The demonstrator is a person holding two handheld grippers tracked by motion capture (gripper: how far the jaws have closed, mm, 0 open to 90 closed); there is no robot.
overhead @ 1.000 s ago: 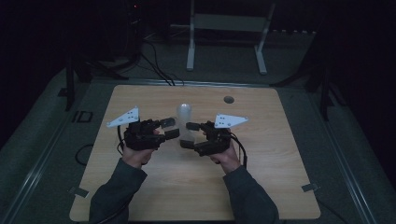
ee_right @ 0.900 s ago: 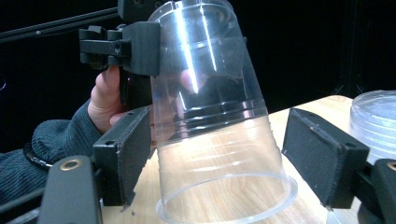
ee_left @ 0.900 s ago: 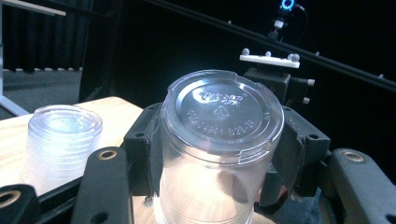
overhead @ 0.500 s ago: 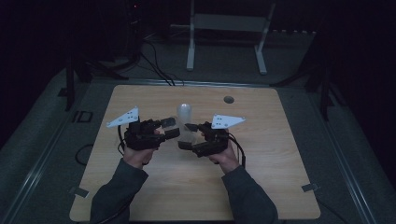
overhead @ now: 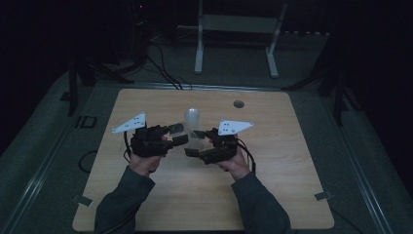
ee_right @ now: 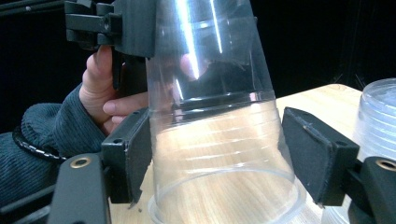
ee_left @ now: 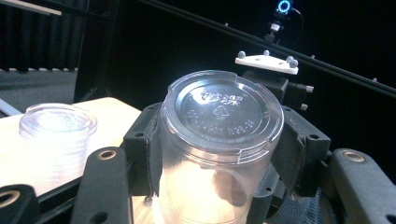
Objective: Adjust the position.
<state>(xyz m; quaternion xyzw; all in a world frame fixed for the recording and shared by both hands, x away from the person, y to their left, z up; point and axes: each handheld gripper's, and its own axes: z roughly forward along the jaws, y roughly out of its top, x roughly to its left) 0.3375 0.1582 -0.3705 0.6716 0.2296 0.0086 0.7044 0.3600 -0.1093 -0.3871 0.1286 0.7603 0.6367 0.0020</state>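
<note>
A clear plastic cup (overhead: 193,140) hangs between my two grippers over the middle of the table, upside down and tilted. In the left gripper view its embossed base (ee_left: 222,109) faces the camera. My left gripper (ee_left: 222,156) is shut on the narrow base end, pads tight on both sides. My right gripper (ee_right: 215,158) has just been closing its jaws; its pads (ee_right: 133,156) now sit against the wider, ribbed part near the rim (ee_right: 224,196). The left gripper (ee_right: 112,25) and the hand holding it appear behind the cup in the right gripper view.
A stack of clear cups (overhead: 191,117) stands upside down just behind the grippers, also at stack (ee_left: 56,135) and stack (ee_right: 378,116). A round hole (overhead: 238,104) sits in the wooden table (overhead: 292,195) at the back. A metal stand (overhead: 234,44) is beyond it.
</note>
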